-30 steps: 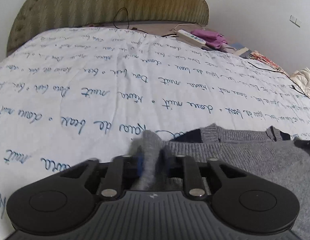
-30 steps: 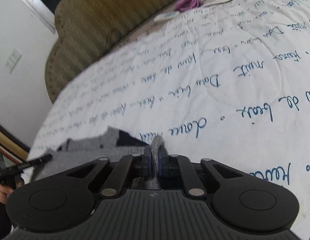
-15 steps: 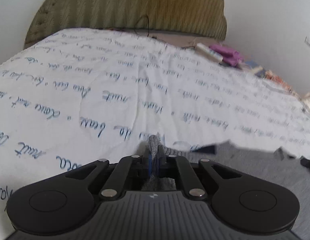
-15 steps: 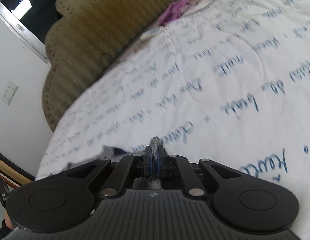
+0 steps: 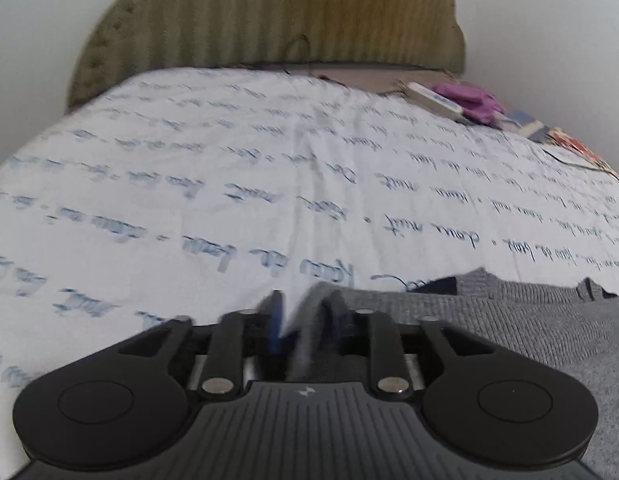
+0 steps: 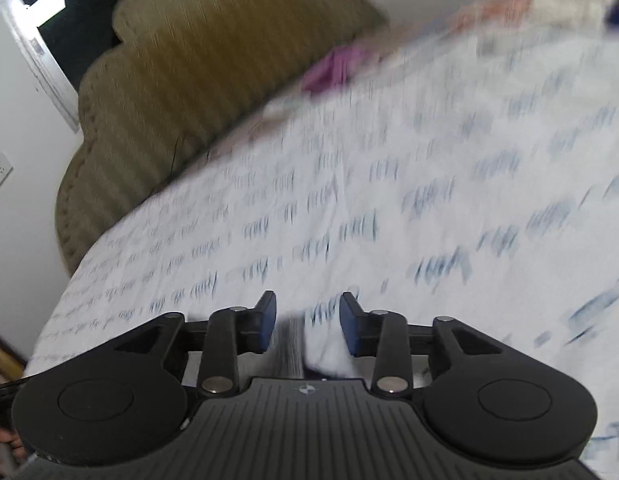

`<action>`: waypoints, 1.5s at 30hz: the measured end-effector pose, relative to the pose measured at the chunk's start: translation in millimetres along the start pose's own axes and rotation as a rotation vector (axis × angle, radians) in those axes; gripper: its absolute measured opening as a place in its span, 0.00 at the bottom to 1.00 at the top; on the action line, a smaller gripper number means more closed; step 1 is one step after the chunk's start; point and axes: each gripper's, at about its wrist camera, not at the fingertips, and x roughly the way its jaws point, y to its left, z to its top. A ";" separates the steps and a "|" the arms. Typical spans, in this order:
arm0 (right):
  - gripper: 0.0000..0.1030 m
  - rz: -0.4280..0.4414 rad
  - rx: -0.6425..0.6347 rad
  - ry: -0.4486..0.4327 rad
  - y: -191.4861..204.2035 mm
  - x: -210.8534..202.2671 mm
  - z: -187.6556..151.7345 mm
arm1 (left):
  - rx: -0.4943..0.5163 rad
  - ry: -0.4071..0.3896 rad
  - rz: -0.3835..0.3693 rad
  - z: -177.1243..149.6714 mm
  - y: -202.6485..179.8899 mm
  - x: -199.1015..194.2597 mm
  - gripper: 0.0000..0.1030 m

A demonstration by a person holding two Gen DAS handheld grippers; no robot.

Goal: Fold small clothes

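Observation:
A grey knitted sweater (image 5: 521,328) lies on the white bedspread (image 5: 269,184) at the lower right of the left wrist view, its neck band and a dark inner patch towards the headboard. My left gripper (image 5: 305,312) is open, with a fold of the sweater loose between its fingers. My right gripper (image 6: 307,312) is open just above the bedspread (image 6: 389,200); a blurred strip of grey cloth (image 6: 289,344) lies between its fingers. The right wrist view is blurred by motion.
An olive padded headboard (image 5: 269,20) stands at the far end of the bed. A white power strip (image 5: 433,98), purple cloth (image 5: 469,100) and books lie at the far right corner. A dark window (image 6: 49,12) and wall socket show in the right wrist view.
Both grippers were shut on sweater folds and have opened, letting the cloth go. The sweater lies flatter on the bed. The right gripper is swinging, blurring its view.

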 end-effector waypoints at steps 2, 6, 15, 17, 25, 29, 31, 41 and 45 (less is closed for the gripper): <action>0.37 0.028 -0.030 -0.044 15.6 -16.7 1.9 | 0.009 -0.033 0.042 1.6 0.9 -15.3 0.35; 0.51 0.100 -0.147 -0.025 57.4 -32.0 -11.9 | 0.009 -0.059 0.019 -1.5 -4.8 -39.6 0.35; 0.55 -0.019 -0.346 0.101 87.4 21.6 -65.5 | 0.040 -0.025 0.017 -32.9 -29.5 -17.4 0.48; 0.60 0.002 -0.368 0.053 80.9 21.7 -78.2 | 0.038 -0.053 0.015 -40.8 -25.8 -9.7 0.53; 0.61 0.033 -0.288 0.049 74.7 23.9 -75.0 | 0.040 -0.076 0.031 -40.1 -28.2 -2.0 0.55; 0.61 0.026 -0.292 0.046 75.9 24.4 -76.1 | 0.033 -0.083 0.035 -40.6 -27.7 -7.9 0.56; 0.61 0.030 -0.281 0.045 74.4 23.8 -75.8 | 0.004 -0.100 0.064 -42.5 -25.5 -22.8 0.56; 0.61 0.034 -0.261 0.036 71.2 21.0 -75.7 | -0.572 -0.195 -0.123 -142.1 41.3 -181.3 0.63; 0.61 0.037 -0.256 0.035 70.8 20.7 -75.8 | -0.824 -0.103 -0.148 -183.9 60.6 -195.6 0.67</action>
